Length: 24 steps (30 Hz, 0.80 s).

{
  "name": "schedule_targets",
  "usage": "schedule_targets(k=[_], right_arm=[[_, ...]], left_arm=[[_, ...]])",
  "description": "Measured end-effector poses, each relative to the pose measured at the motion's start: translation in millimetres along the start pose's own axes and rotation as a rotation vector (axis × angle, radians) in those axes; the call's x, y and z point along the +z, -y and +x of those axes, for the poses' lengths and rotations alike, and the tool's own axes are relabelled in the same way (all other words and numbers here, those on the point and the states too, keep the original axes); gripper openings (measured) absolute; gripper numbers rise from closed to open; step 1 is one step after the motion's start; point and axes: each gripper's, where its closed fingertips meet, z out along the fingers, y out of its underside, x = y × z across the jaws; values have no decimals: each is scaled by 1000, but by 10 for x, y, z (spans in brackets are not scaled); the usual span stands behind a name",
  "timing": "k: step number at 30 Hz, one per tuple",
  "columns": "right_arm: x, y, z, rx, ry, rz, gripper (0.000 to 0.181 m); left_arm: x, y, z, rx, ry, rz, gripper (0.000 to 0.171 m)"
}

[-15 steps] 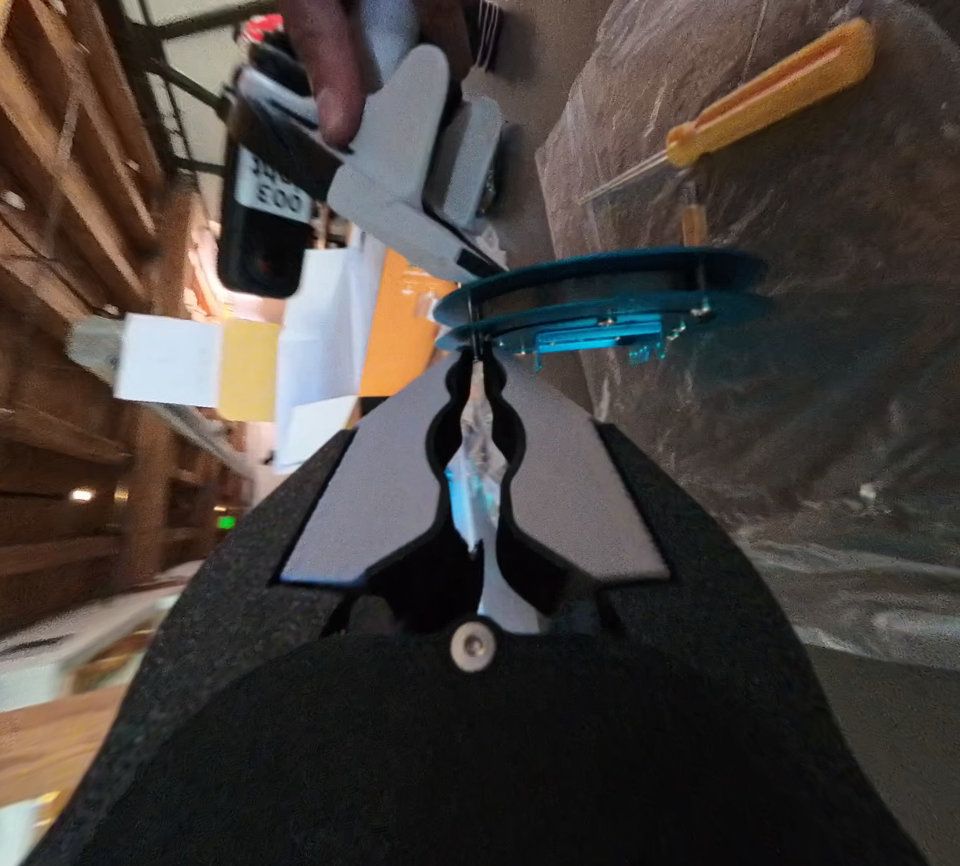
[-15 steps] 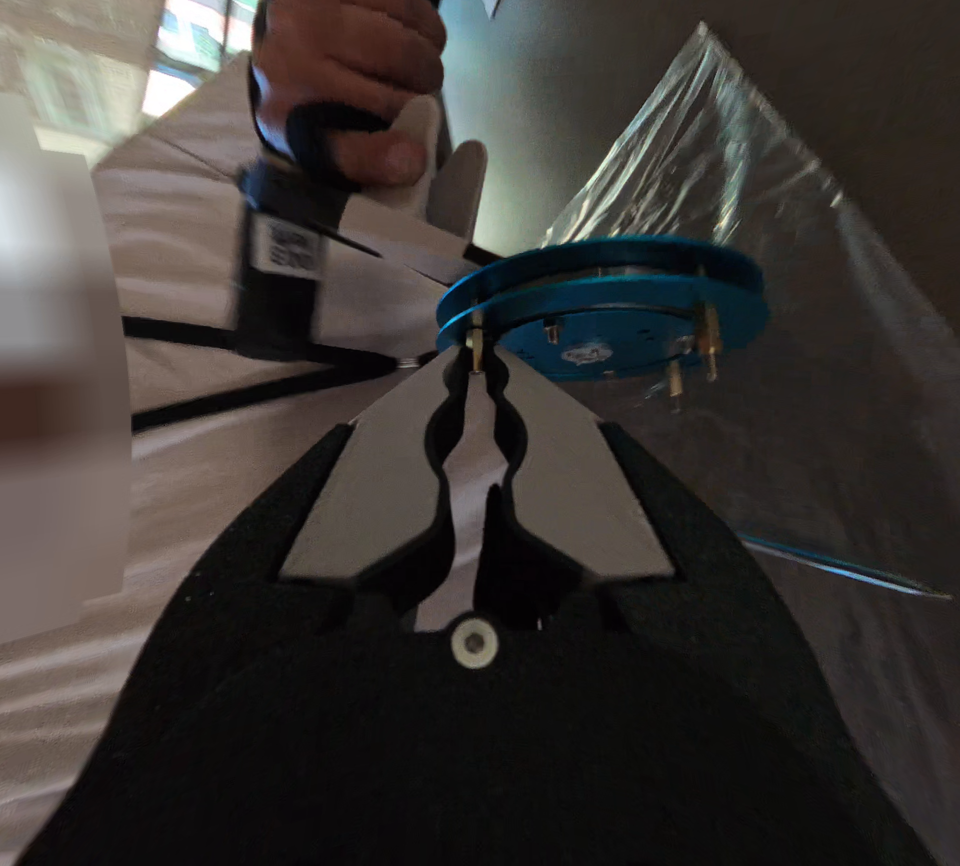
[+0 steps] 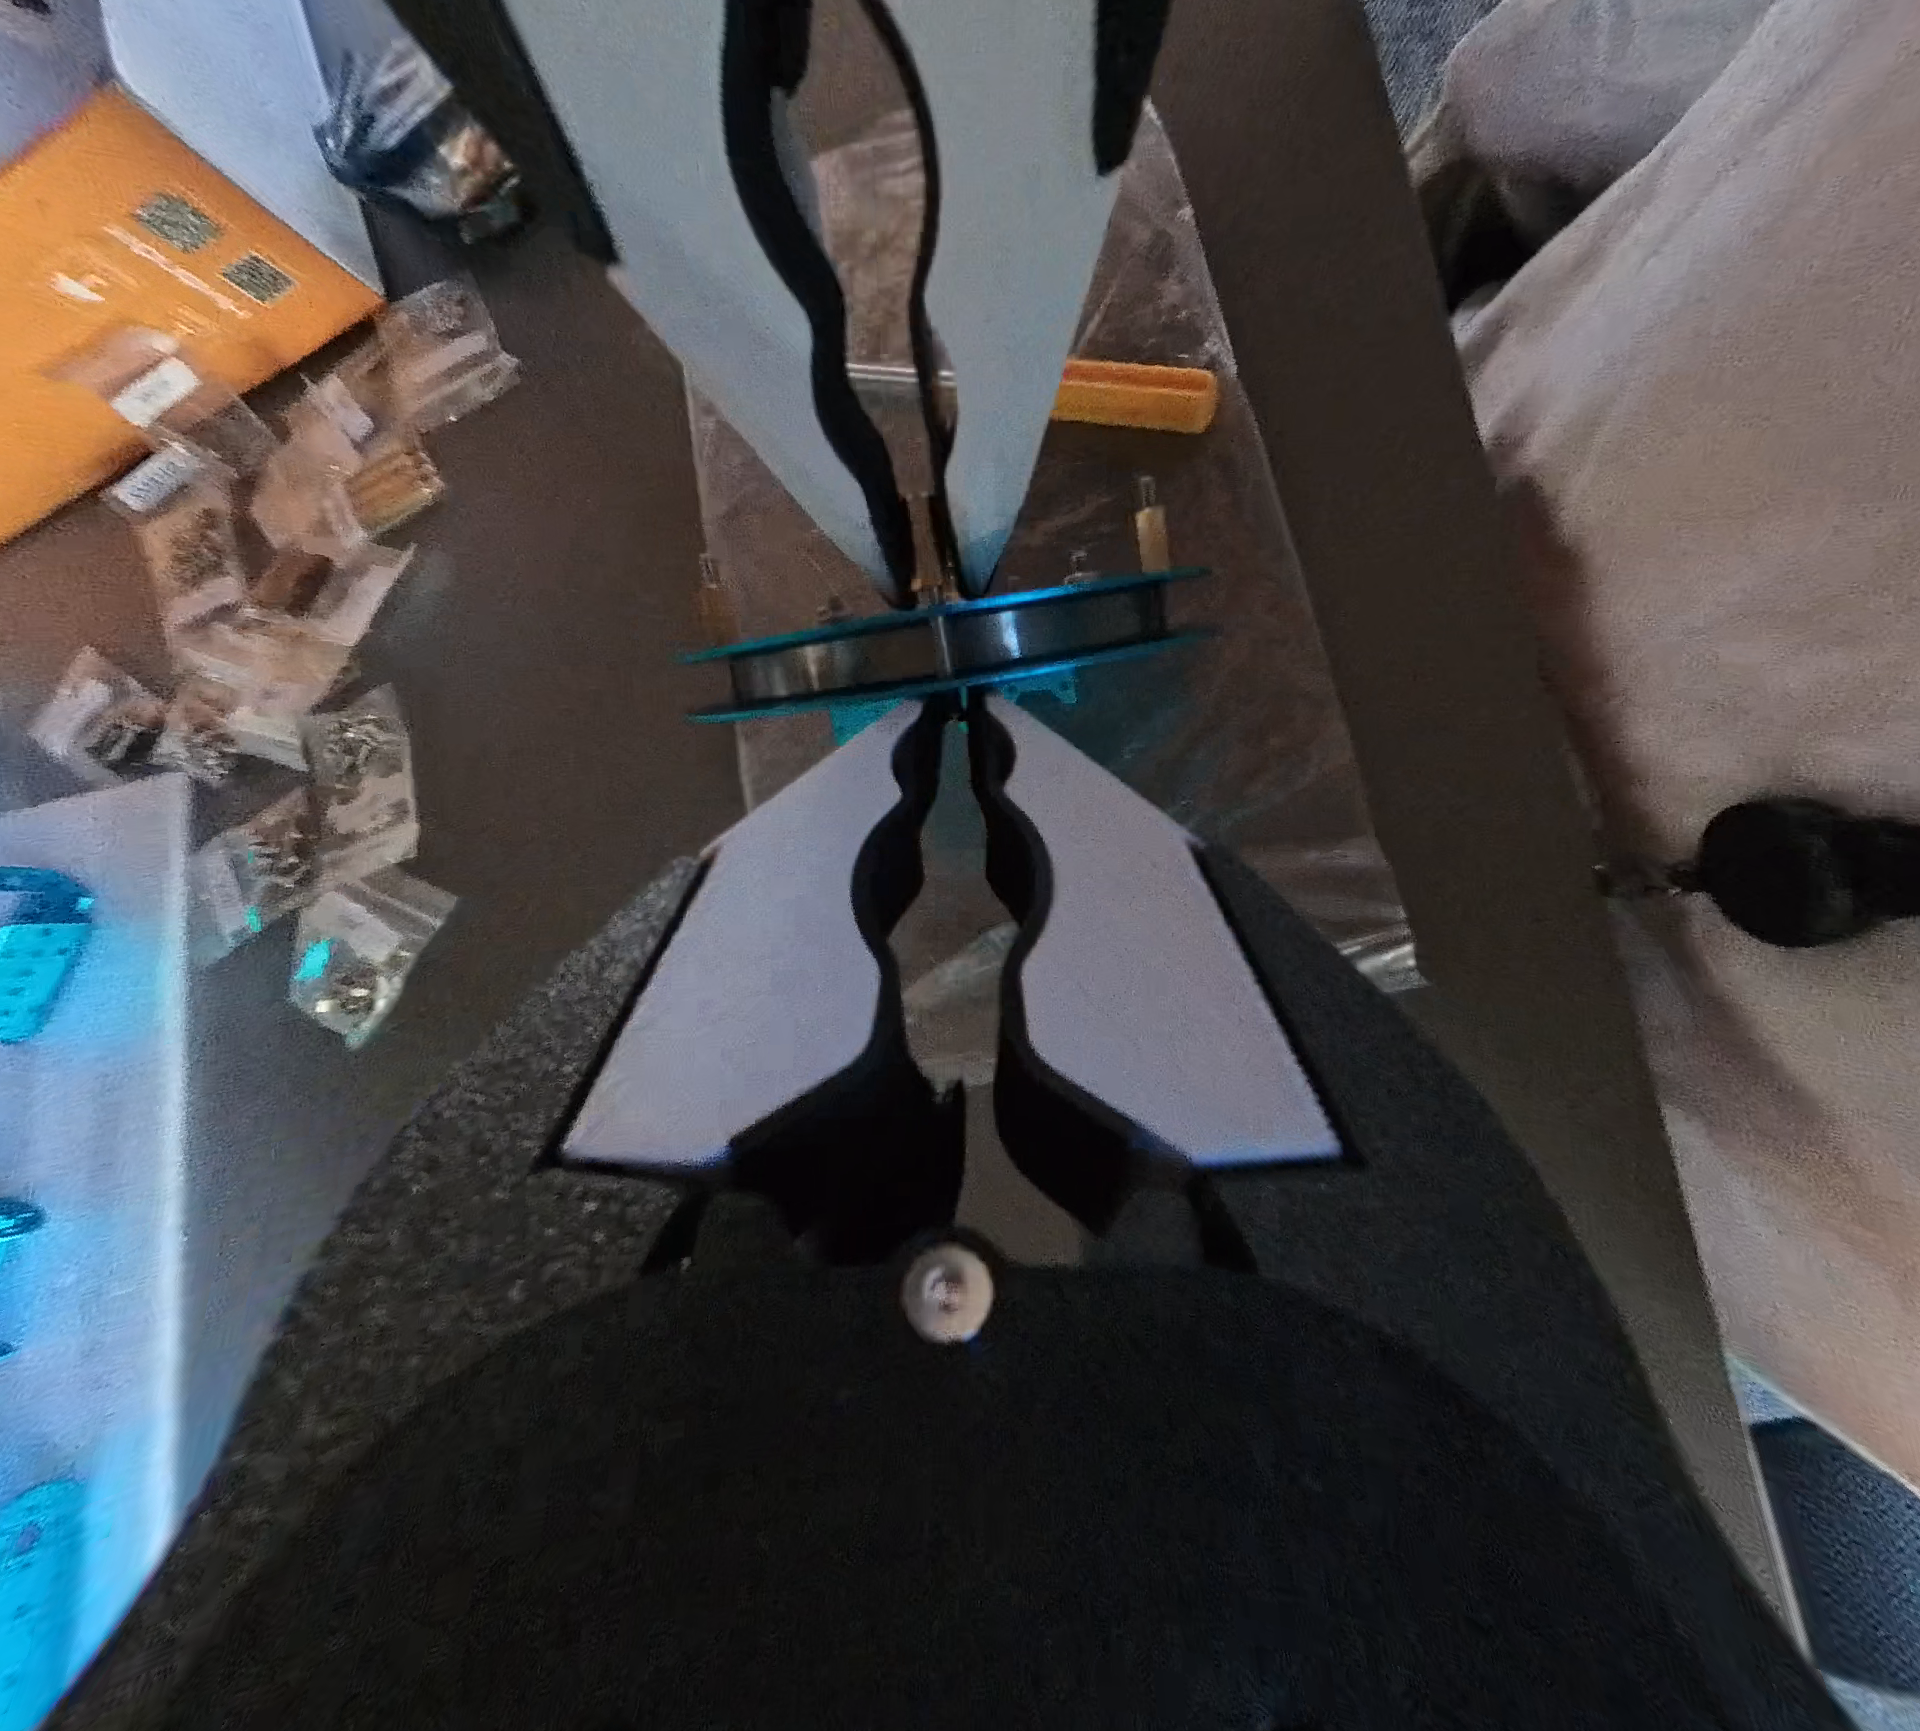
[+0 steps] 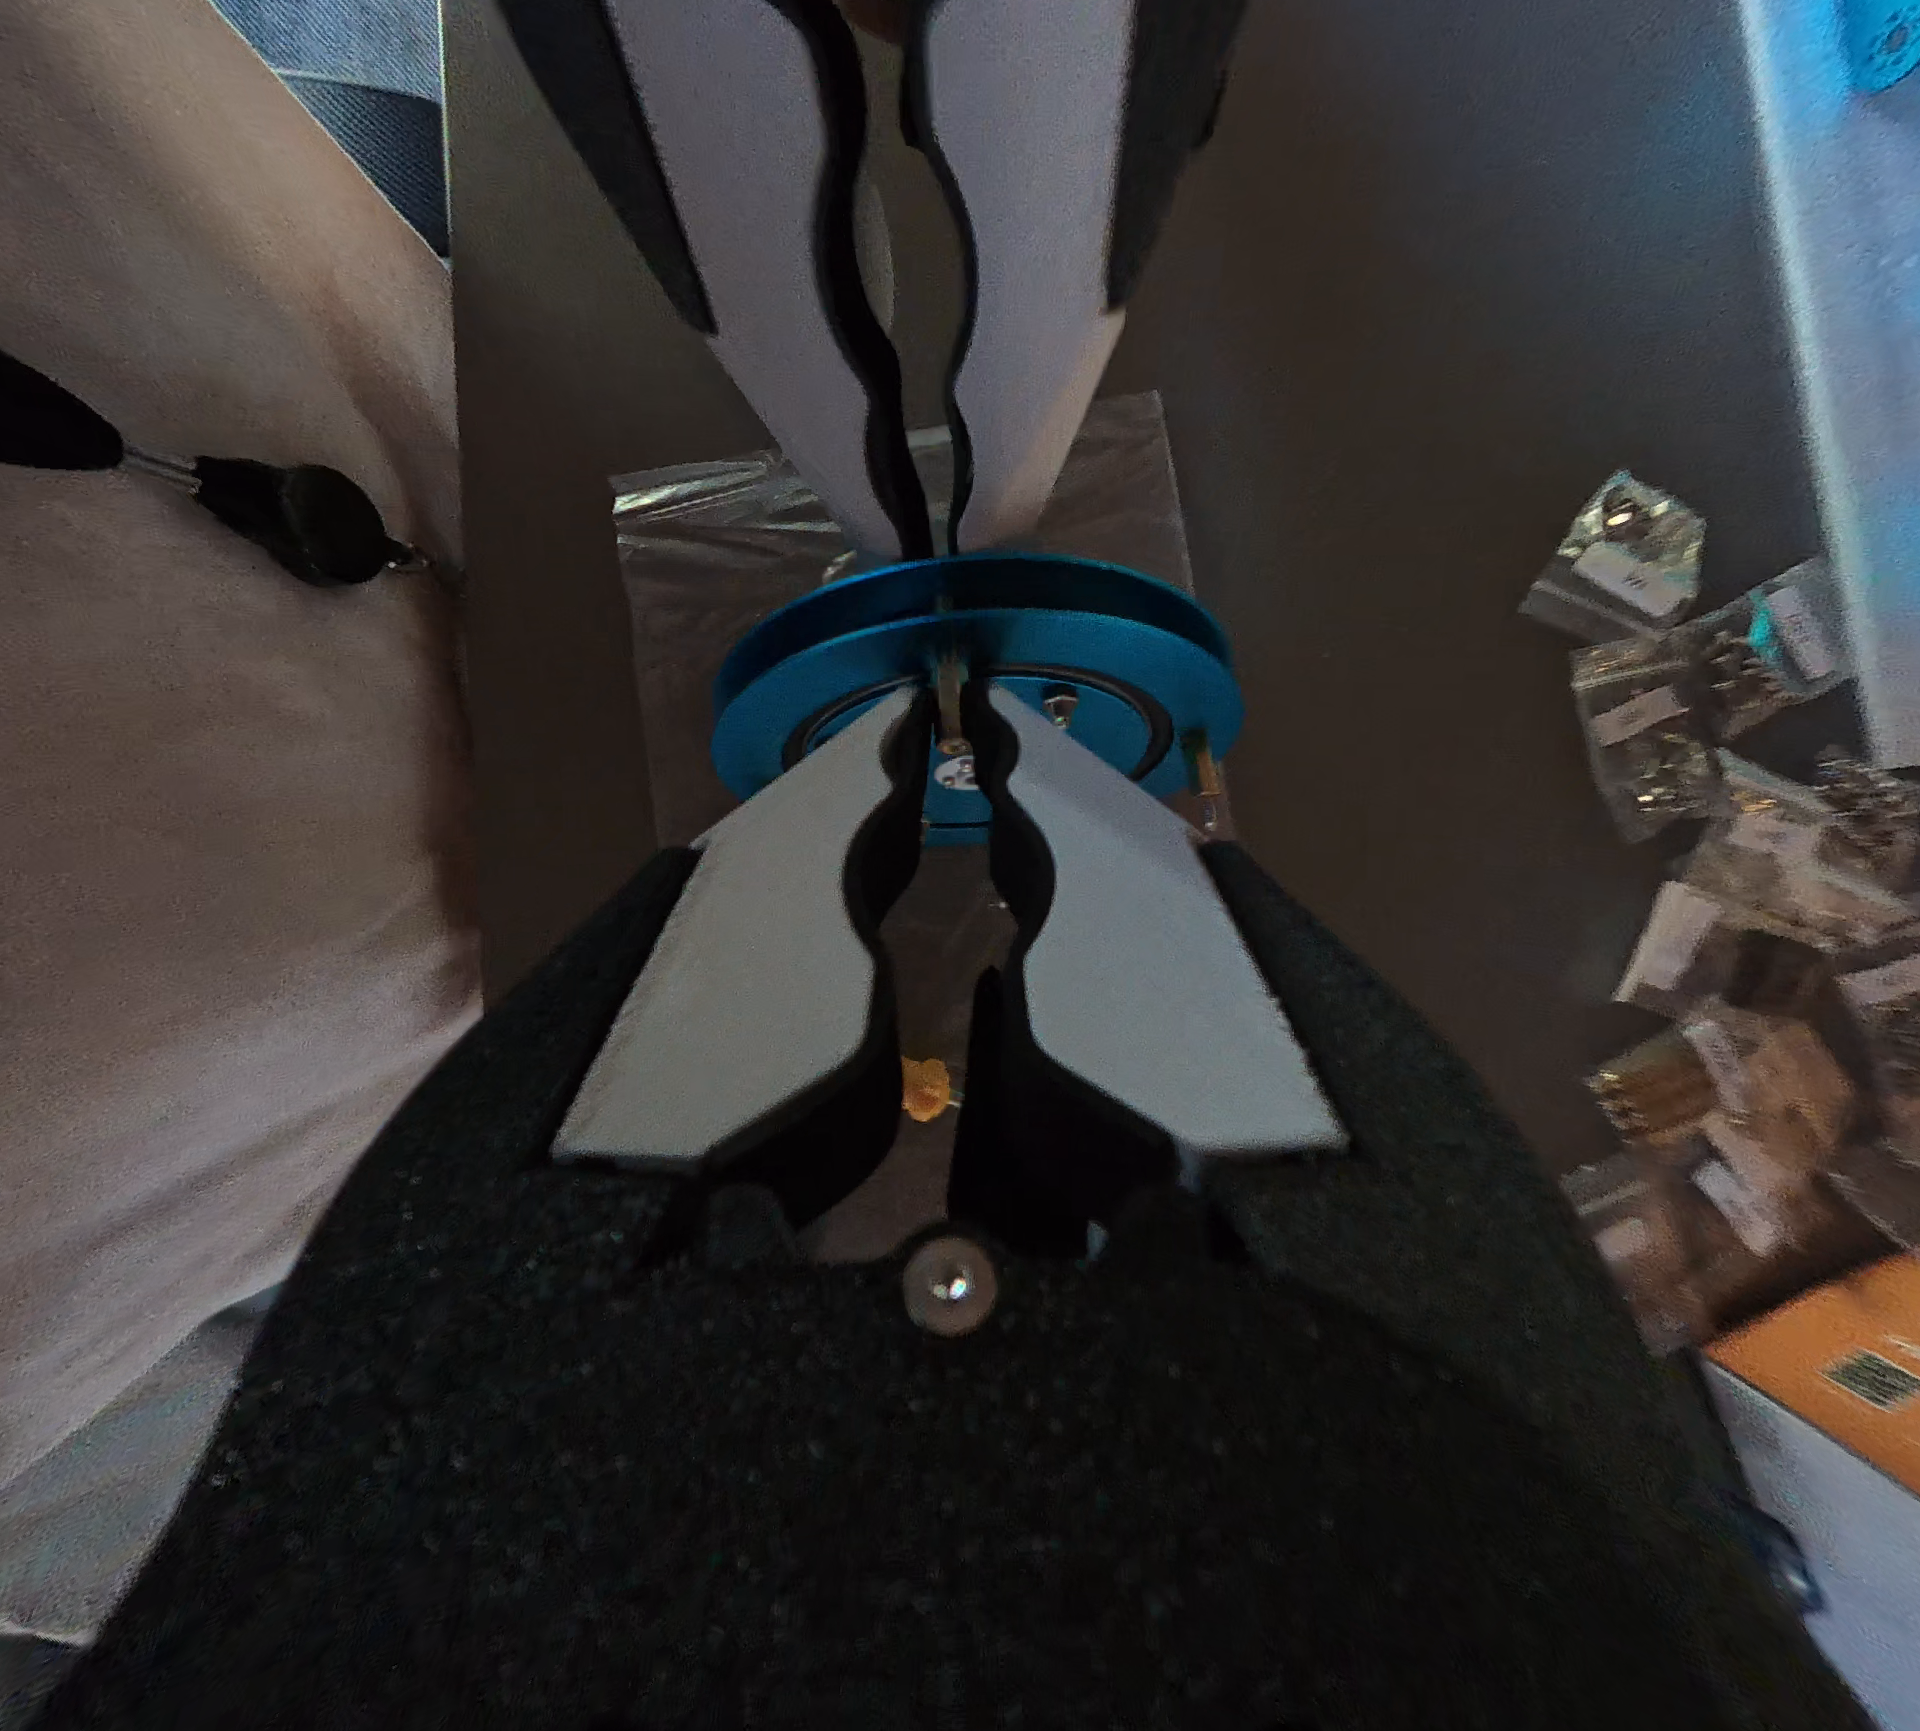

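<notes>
A blue two-disc assembly [image 3: 1049,632] with brass standoffs is held in the air between both grippers, above a clear plastic bag [image 3: 1226,746]. My left gripper [image 3: 951,717] is shut on a thin post at the assembly's near rim. My right gripper [image 3: 928,582] comes in from the top of the left wrist view, shut on a brass standoff on the opposite side. In the right wrist view my right gripper [image 4: 951,694] pinches that standoff under the blue discs [image 4: 831,653]. The left gripper [image 4: 932,538] is shut on the far rim.
An orange-handled screwdriver [image 3: 1132,408] lies on the bag. Several small bags of hardware [image 3: 291,642] and an orange box [image 3: 135,310] lie to the left; they also show in the right wrist view [image 4: 1714,850]. A person's light garment [image 3: 1714,538] is on the right.
Both grippers and the blue assembly have swung round together. The views now look down on the table, with the grippers tip to tip. Both grips are unchanged.
</notes>
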Motion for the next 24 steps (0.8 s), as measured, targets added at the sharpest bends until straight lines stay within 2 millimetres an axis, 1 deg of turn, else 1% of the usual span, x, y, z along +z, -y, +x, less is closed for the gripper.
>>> schedule_targets(k=[2,3,4,5,6,7,8,9,10,11,12,14,16,17,19,21,22,24], right_arm=[[-49,64,33,-7,-31,21,6],[-64,65,85,16,-53,42,10],[-69,46,128,70,-62,72,17],[-65,41,130,156,-37,123,23],[-62,81,115,271,12,208,27],[-68,168,96,400,81,330,36],[-90,279,69,527,177,473,38],[-109,371,35,635,280,597,48],[-104,423,35,719,336,691,49],[-61,435,62,780,334,747,50],[4,435,80,813,305,773,53],[115,489,32,814,273,793,52],[266,463,20,826,205,735,49],[285,490,-29,810,210,732,45],[274,529,-80,816,204,752,44],[279,483,-141,822,192,735,41],[260,473,-191,827,203,735,42],[212,453,-245,815,172,753,43]], left_arm=[[-10,-40,-21,-73,-30,36,4],[-17,-87,-59,-111,-24,59,4],[-25,-151,-99,-158,-17,77,4],[-33,-216,-120,-204,-15,98,4],[-40,-266,-120,-247,-18,128,4],[-43,-303,-101,-288,-26,164,4],[-44,-331,-73,-319,-34,204,4],[-42,-355,-37,-337,-43,240,4],[-38,-384,8,-352,-54,260,4],[-37,-419,56,-360,-68,260,4],[-39,-447,84,-347,-66,263,4],[-37,-470,114,-366,-79,292,4],[-39,-439,147,-431,-130,341,4],[-39,-430,153,-440,-135,356,3],[-32,-430,146,-456,-136,374,4],[-25,-427,140,-511,-169,408,3],[-26,-419,151,-535,-198,422,3],[-37,-385,192,-518,-221,438,3]])
